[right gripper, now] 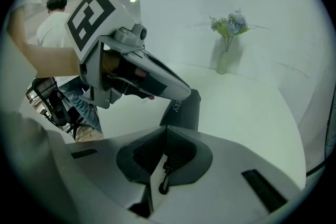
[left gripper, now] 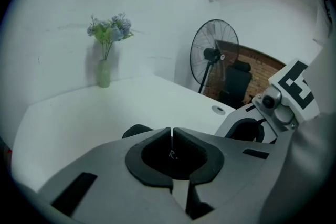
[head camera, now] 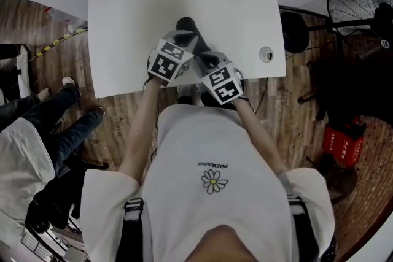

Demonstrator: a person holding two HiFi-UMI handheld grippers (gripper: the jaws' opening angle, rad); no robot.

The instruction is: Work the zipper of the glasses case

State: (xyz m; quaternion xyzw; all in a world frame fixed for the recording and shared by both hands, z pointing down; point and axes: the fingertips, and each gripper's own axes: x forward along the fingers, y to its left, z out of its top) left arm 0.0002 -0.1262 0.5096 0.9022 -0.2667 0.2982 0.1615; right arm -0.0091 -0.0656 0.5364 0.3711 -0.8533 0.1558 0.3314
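Note:
On the white table (head camera: 123,21) lies the dark glasses case (head camera: 185,24), mostly hidden by both grippers in the head view. My right gripper (right gripper: 167,132) is shut, and the small black zipper pull (right gripper: 164,174) hangs in the seam between its jaws; the case (right gripper: 184,107) rises just beyond them. My left gripper (left gripper: 171,131) has its jaws meeting with nothing visible between them, and a dark edge of the case (left gripper: 136,131) shows behind them. In the right gripper view the left gripper (right gripper: 181,93) reaches over the top of the case.
A vase of flowers (left gripper: 105,73) stands at the table's far edge. A round cable grommet (head camera: 266,54) sits near the right front corner. A standing fan (head camera: 362,0), a black chair (head camera: 295,32) and a red box (head camera: 342,143) are to the right; a seated person (head camera: 37,126) is at left.

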